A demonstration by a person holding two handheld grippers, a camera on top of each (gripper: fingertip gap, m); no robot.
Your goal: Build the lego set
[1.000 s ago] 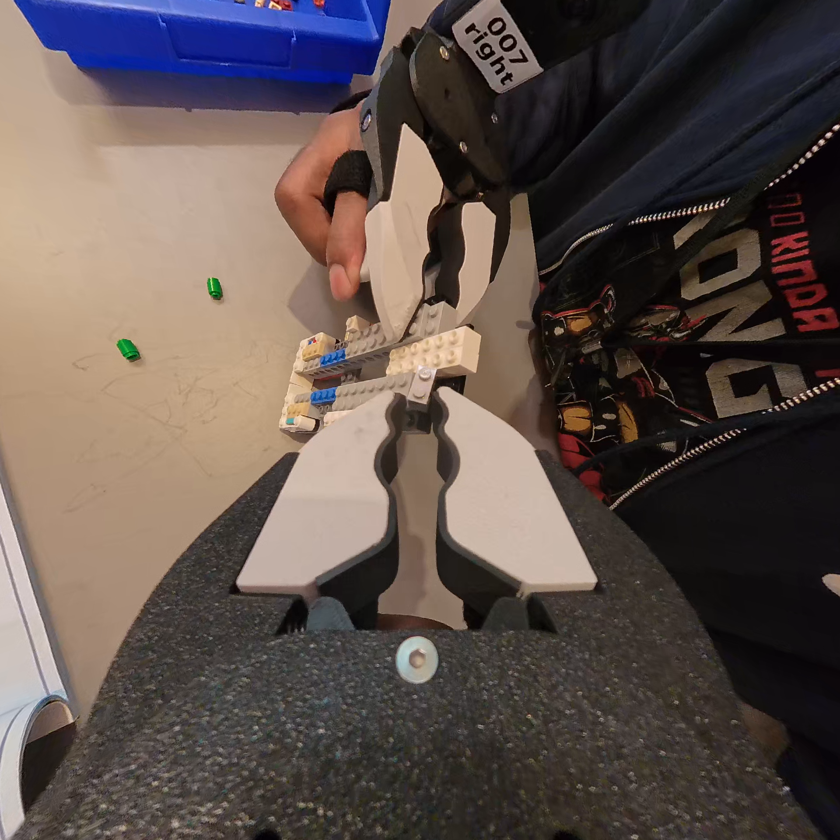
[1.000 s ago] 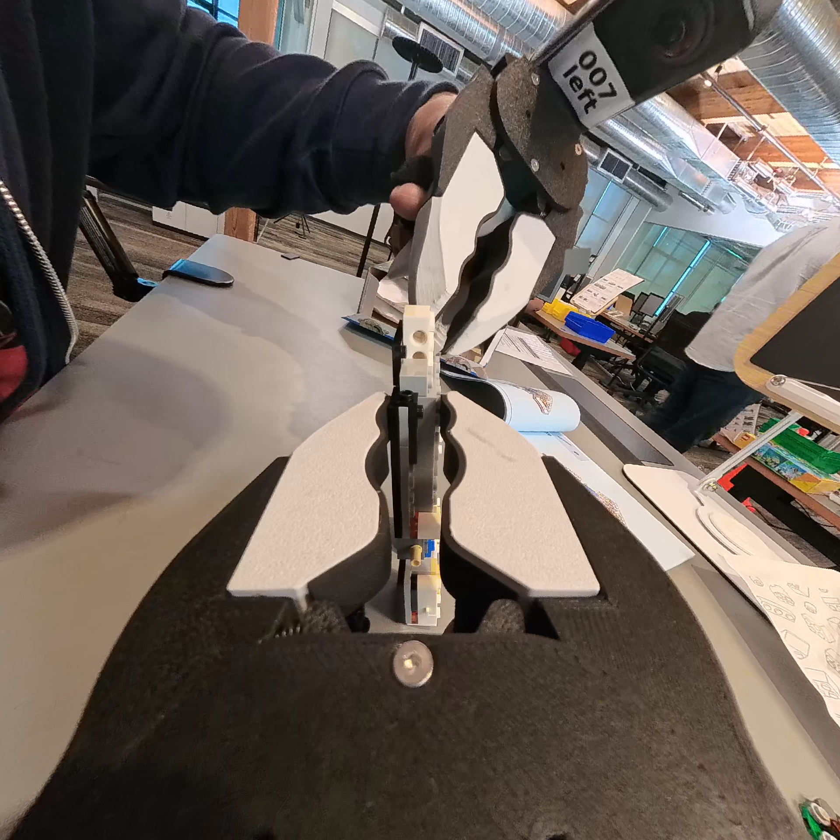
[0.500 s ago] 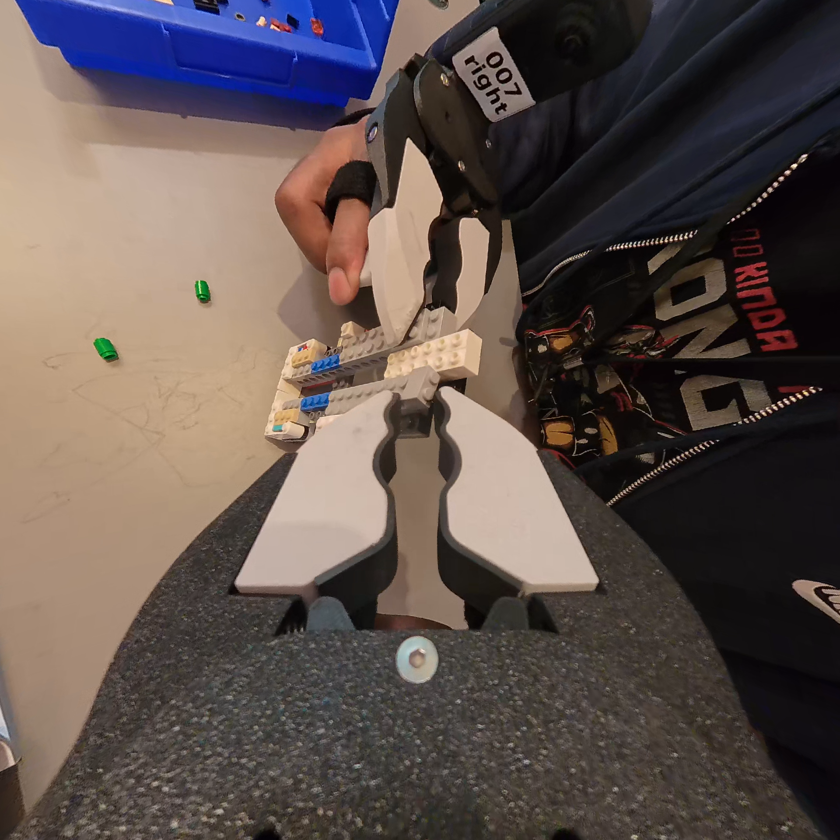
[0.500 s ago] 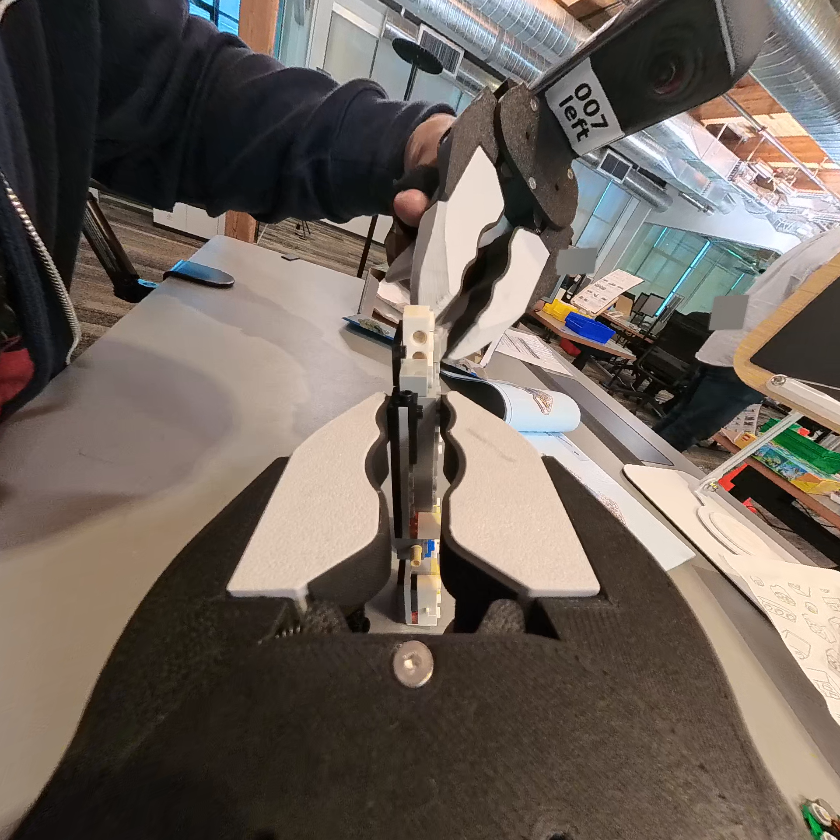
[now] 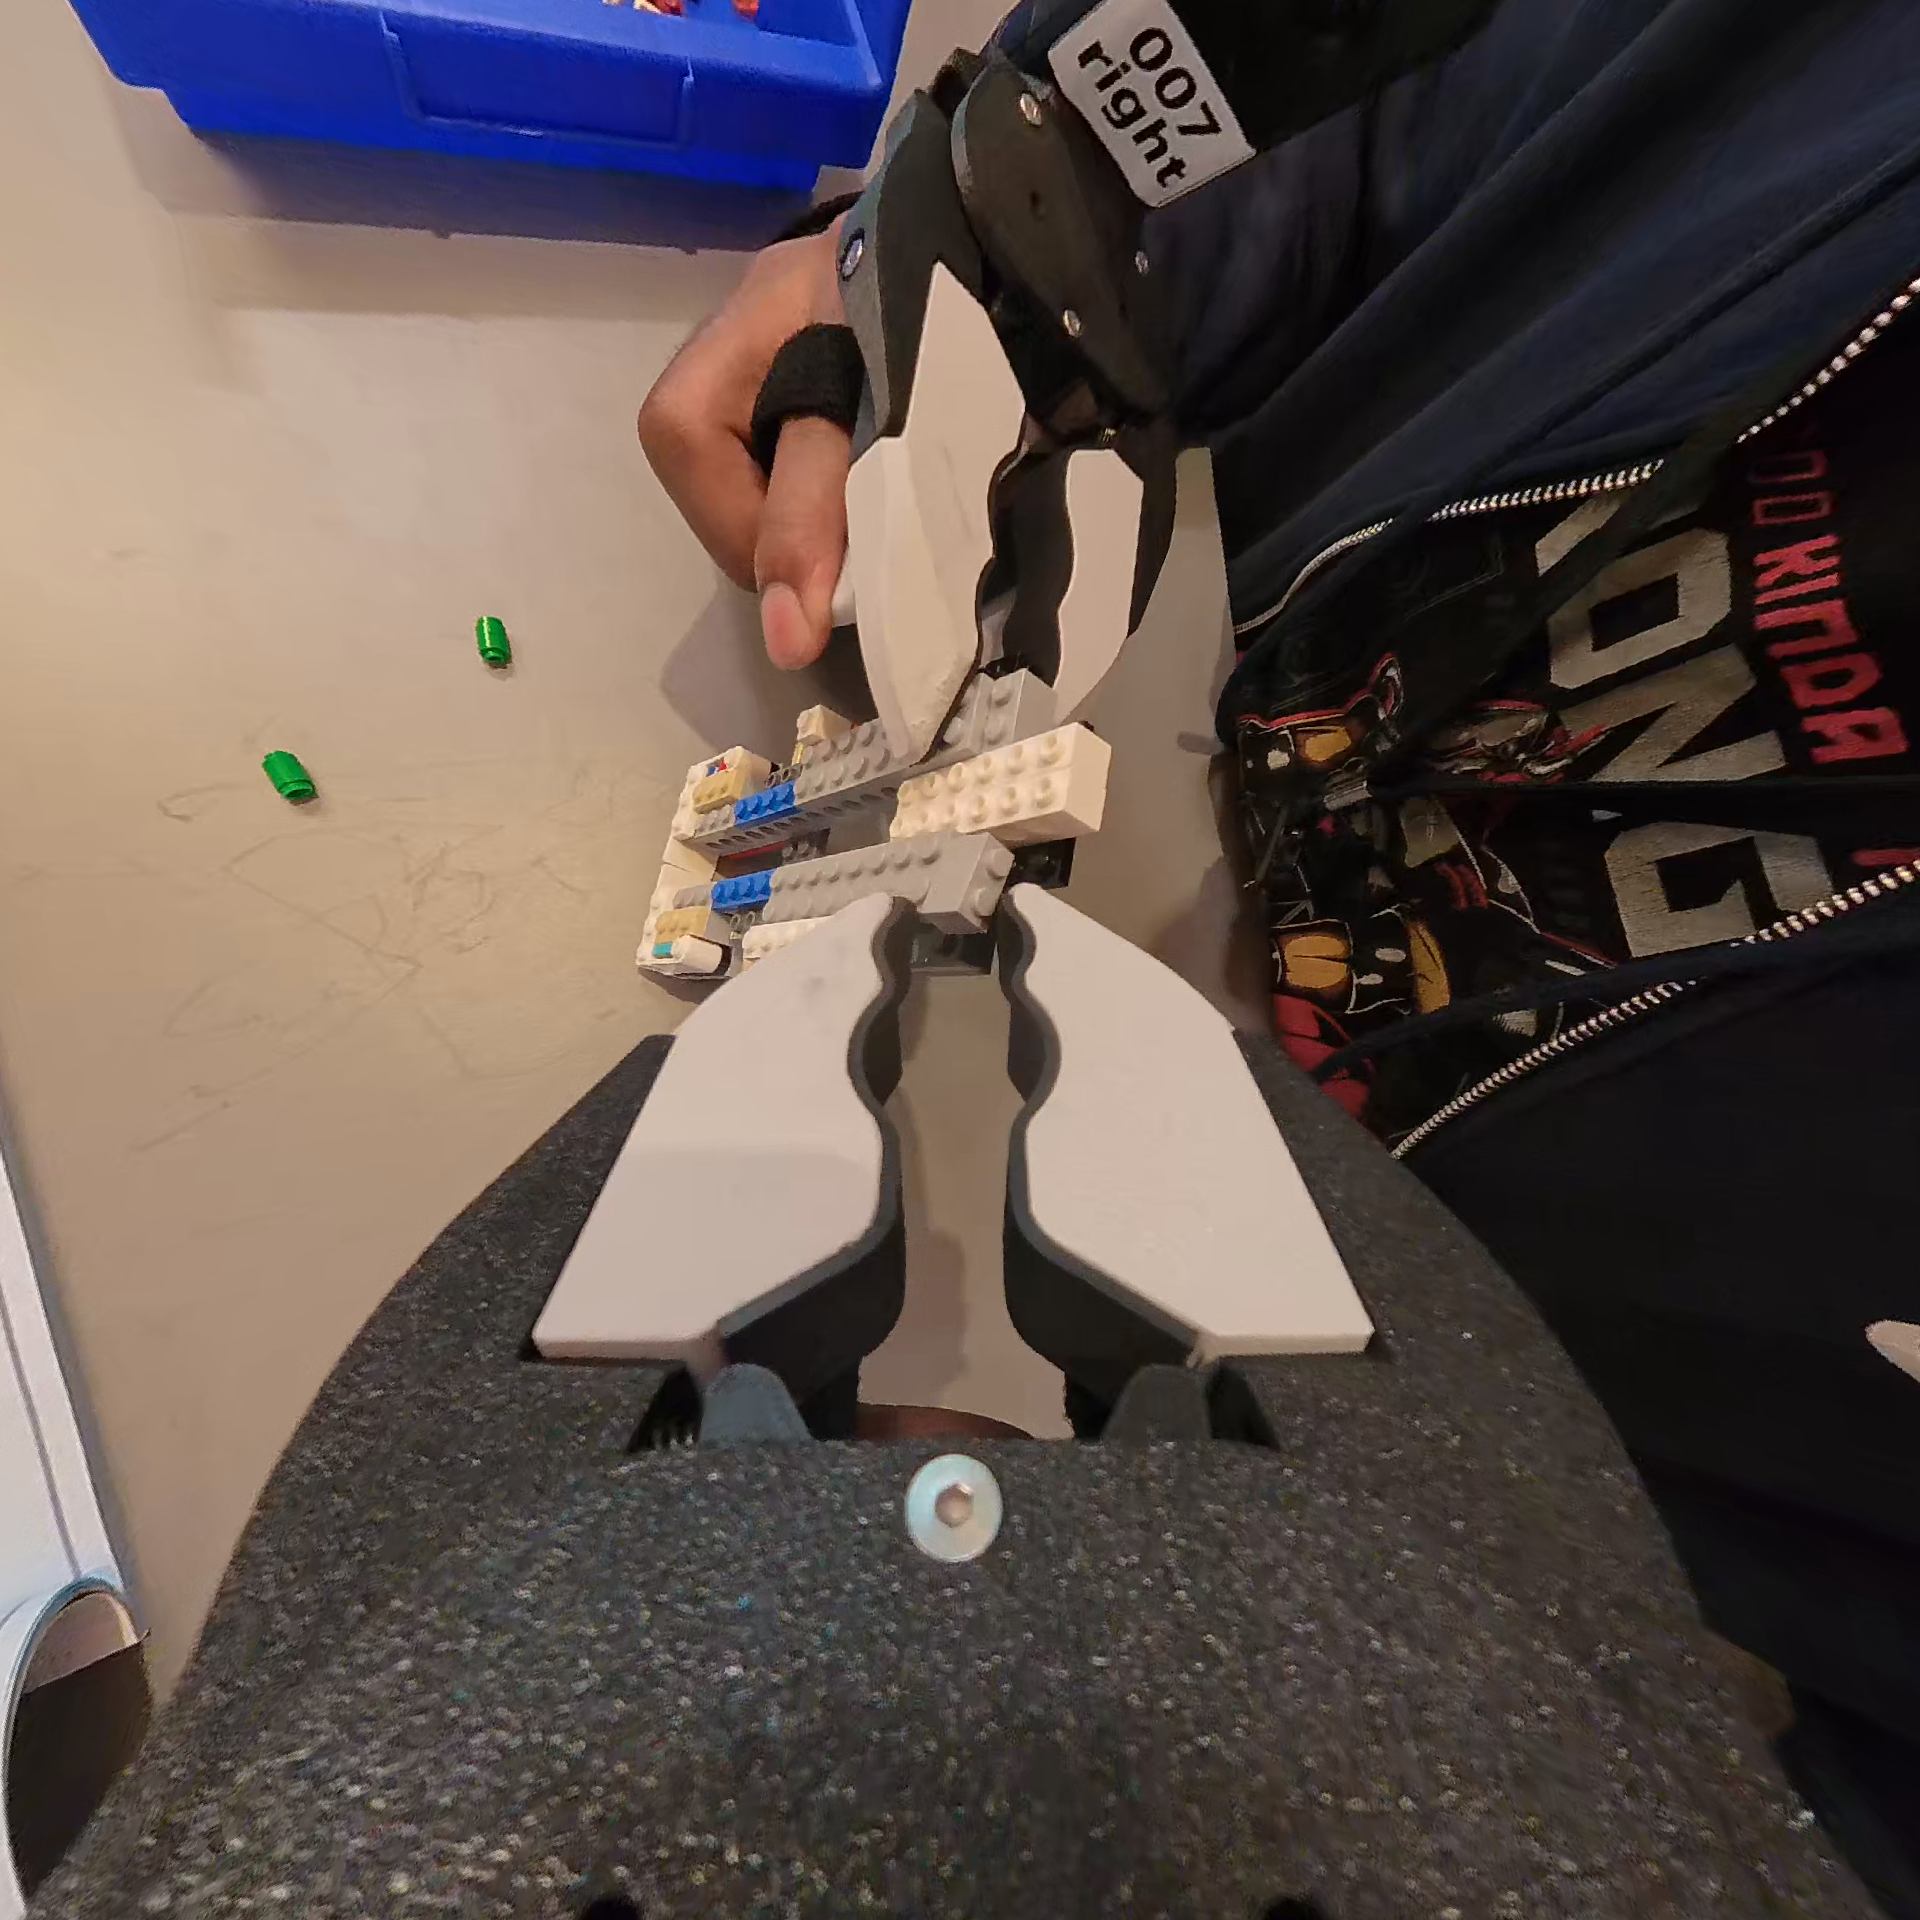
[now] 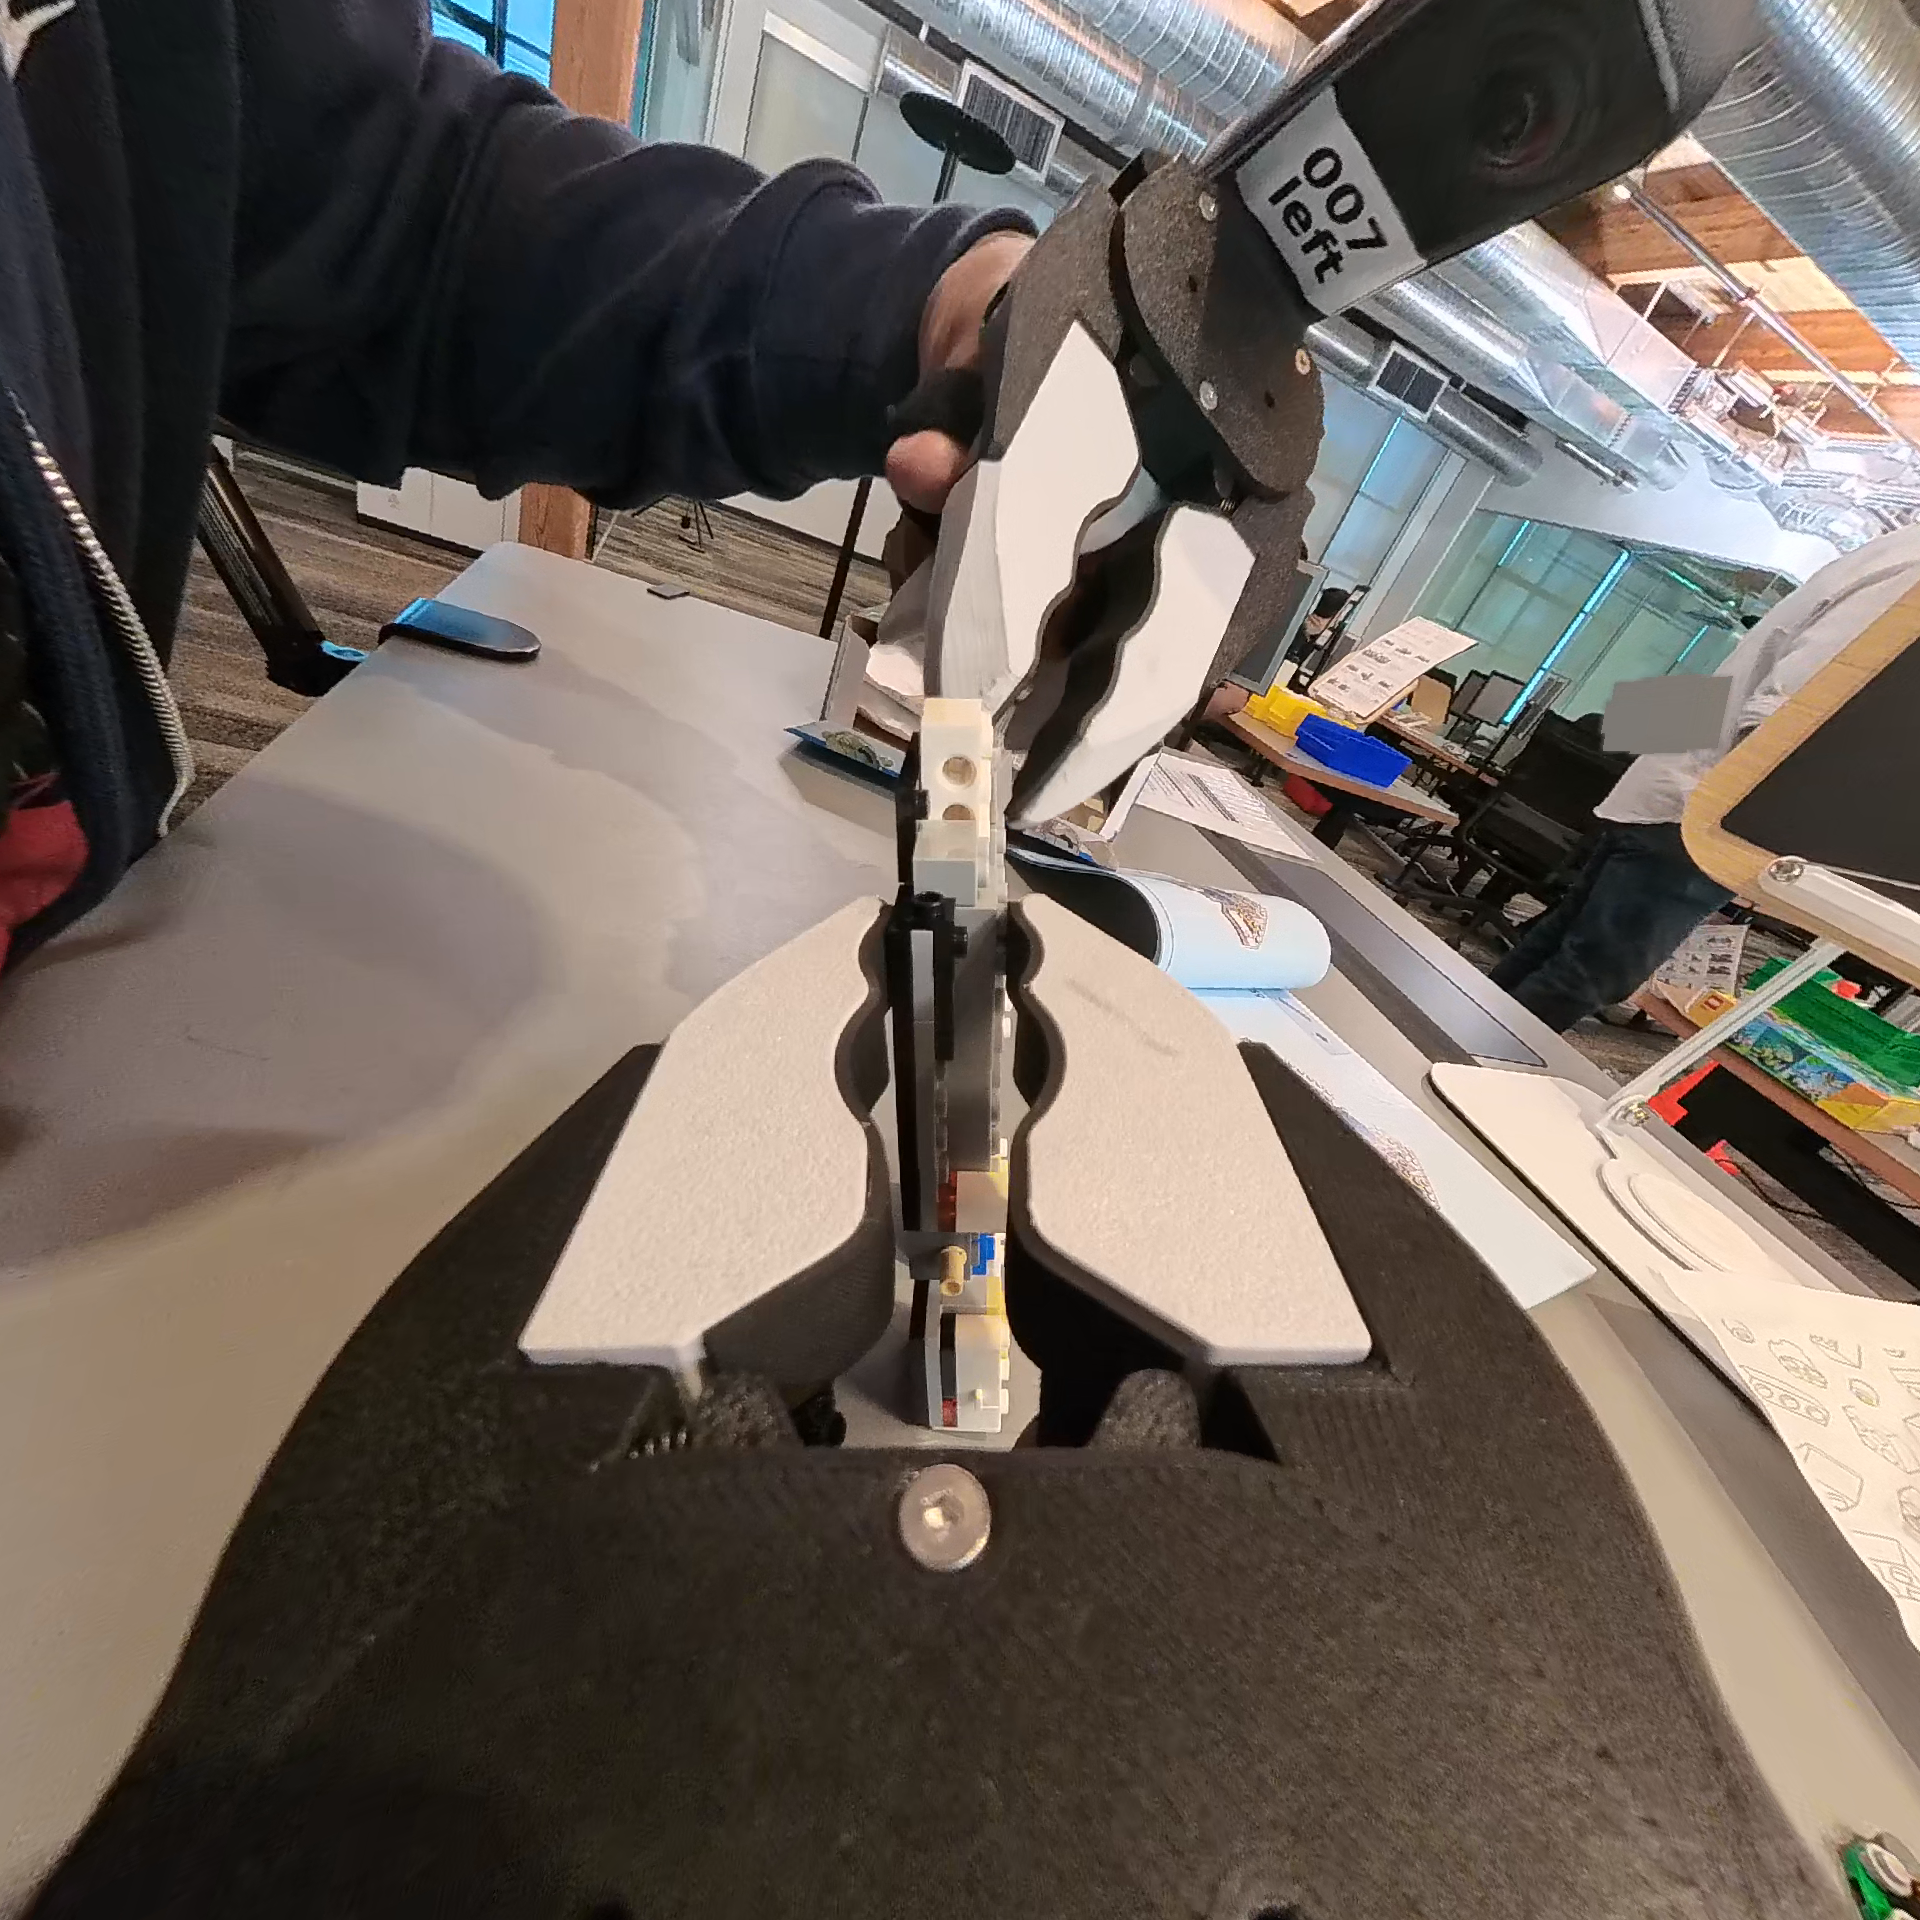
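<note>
right gripper (image 6: 951, 914) jaws clamp brick model (image 5: 883, 831) above table (image 5: 312, 468) | left gripper (image 5: 951, 914) jaws astride its grey end brick, contact unclear | I judge it light, rigid, snap-apart; hold long beams

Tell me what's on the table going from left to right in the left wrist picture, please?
Lower green piece → upper green piece → the brick model, clamped by the right tool → the person's dark jacket. The blue bin sits along the top edge, above the green pieces.
</note>
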